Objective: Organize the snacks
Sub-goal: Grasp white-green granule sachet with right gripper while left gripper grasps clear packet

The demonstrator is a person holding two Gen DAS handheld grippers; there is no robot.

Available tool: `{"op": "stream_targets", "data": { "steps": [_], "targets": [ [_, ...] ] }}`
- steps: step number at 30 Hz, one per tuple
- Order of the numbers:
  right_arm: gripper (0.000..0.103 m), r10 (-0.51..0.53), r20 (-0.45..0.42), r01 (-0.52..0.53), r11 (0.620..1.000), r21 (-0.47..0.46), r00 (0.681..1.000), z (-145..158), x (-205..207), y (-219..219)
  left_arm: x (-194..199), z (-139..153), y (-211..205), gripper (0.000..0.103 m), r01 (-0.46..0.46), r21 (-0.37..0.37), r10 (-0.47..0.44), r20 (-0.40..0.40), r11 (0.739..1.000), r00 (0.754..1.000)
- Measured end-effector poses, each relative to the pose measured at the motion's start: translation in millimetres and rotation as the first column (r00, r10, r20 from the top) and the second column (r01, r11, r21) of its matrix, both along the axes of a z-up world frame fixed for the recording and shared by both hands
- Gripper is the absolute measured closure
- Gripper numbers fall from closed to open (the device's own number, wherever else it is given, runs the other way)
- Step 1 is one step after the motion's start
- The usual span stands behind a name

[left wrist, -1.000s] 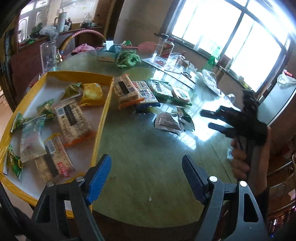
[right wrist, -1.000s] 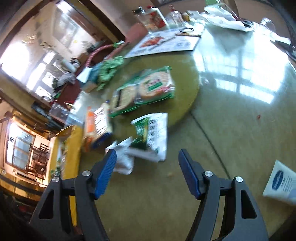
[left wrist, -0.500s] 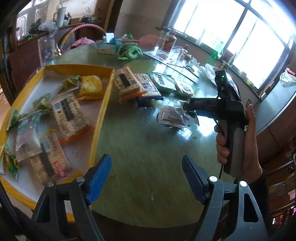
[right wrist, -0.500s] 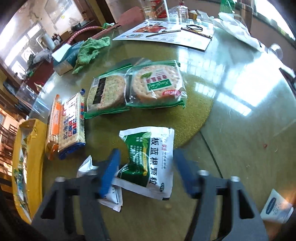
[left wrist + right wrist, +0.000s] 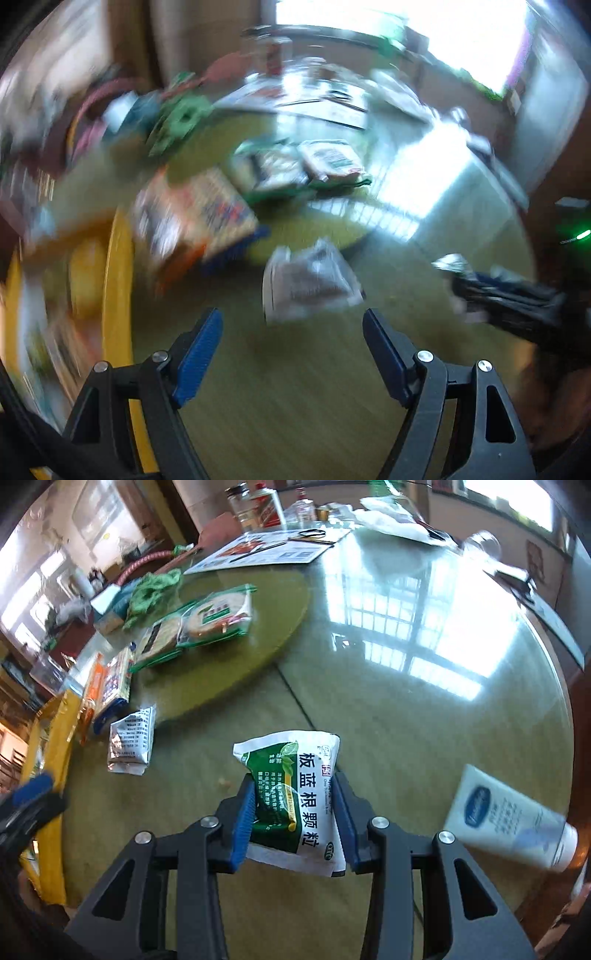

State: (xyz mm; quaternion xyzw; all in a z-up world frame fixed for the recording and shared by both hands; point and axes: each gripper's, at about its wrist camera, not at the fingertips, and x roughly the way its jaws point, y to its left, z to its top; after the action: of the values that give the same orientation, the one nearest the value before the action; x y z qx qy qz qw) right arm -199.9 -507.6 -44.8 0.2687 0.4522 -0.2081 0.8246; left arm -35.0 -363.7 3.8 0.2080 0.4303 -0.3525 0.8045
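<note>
Right gripper [image 5: 293, 818] jaws, just closing, pinch my green-and-white sachet [image 5: 295, 794] above the table [image 5: 406, 720]. Left gripper [image 5: 291, 349] stands spread, empty; silver packet [image 5: 308, 282] at its 12 o'clock.

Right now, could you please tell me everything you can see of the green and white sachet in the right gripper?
The green and white sachet is a flat, glossy packet, white at its edges, with a green panel, a leaf picture and white Chinese lettering. It looks puffy and slightly creased. The right gripper, whose jaws have just been closing, clamps its sides between blue pads. The sachet's upper corners stick out past the fingertips, above the green glass table.
</note>
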Motion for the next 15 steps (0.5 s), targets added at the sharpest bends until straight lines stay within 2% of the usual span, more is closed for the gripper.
{"op": "stream_targets", "data": {
  "steps": [3,6,10,15],
  "targets": [
    [0.061,0.000,0.042,-0.002,0.999,0.051,0.999,-0.8,-11.8,-4.9,10.9,-4.2,-24.6,0.025,0.127,0.052,-0.129,0.050,0.991,0.990],
    [0.061,0.000,0.065,-0.004,0.998,0.068,0.998,-2.0,-14.1,-5.3,21.9,-7.3,-42.5,0.024,0.240,0.033,-0.240,0.001,0.970,0.971],
    [0.061,0.004,0.081,-0.010,0.996,0.083,0.997,-2.1,-16.7,-6.8,28.8,-16.4,-60.5,0.025,0.282,0.045,-0.282,0.003,0.958,0.959],
    [0.061,0.005,0.102,-0.016,0.993,0.114,0.995,-2.5,-21.8,-8.4,12.2,-33.4,-60.2,0.025,0.371,0.070,-0.362,-0.112,0.926,0.925]
  ]
}}
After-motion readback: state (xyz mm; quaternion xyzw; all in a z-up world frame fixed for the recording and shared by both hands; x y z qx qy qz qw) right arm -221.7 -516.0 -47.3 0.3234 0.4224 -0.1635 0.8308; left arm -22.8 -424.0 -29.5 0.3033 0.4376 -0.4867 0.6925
